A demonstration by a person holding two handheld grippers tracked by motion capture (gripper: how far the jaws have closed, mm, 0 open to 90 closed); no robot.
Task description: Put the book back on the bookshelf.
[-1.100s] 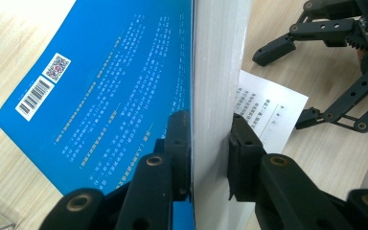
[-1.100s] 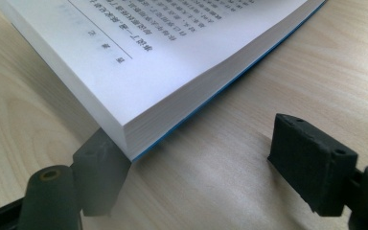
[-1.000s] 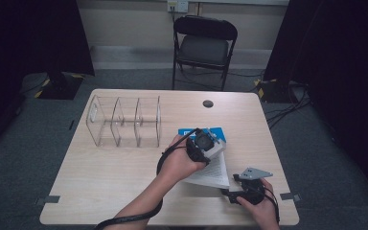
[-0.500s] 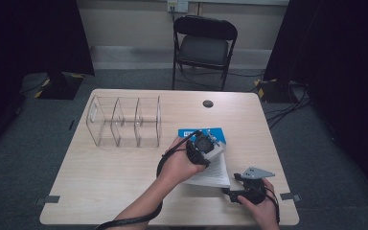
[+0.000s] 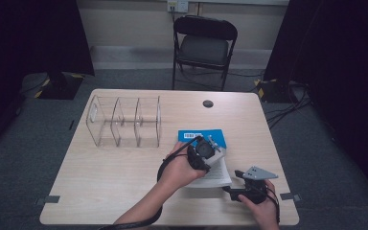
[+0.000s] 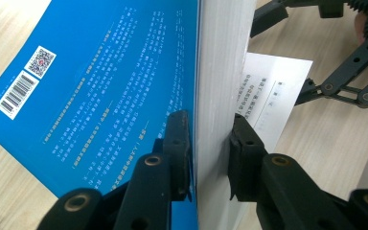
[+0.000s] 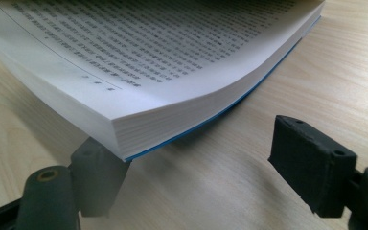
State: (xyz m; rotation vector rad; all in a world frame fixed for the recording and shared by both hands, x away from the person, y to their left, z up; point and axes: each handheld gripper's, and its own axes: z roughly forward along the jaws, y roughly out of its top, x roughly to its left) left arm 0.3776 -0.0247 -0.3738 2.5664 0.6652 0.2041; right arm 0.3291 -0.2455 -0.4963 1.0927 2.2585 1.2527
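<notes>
Little had shifted in that second. The left tongs (image 6: 211, 139), clamped across the lifted block of pages of the book (image 6: 100, 72), had drifted a touch farther from the clear organizer (image 5: 124, 122), toward the person's edge of the desk (image 5: 100, 191). The left hand (image 5: 179, 165) went with them by the same slight amount. With that, the raised pages sat marginally farther from the organizer than a second before.

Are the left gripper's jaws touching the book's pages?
Touching. In the left gripper view the left gripper is clamped on the book: one pad presses the blue cover side, the other the white page block, with no gap.
</notes>
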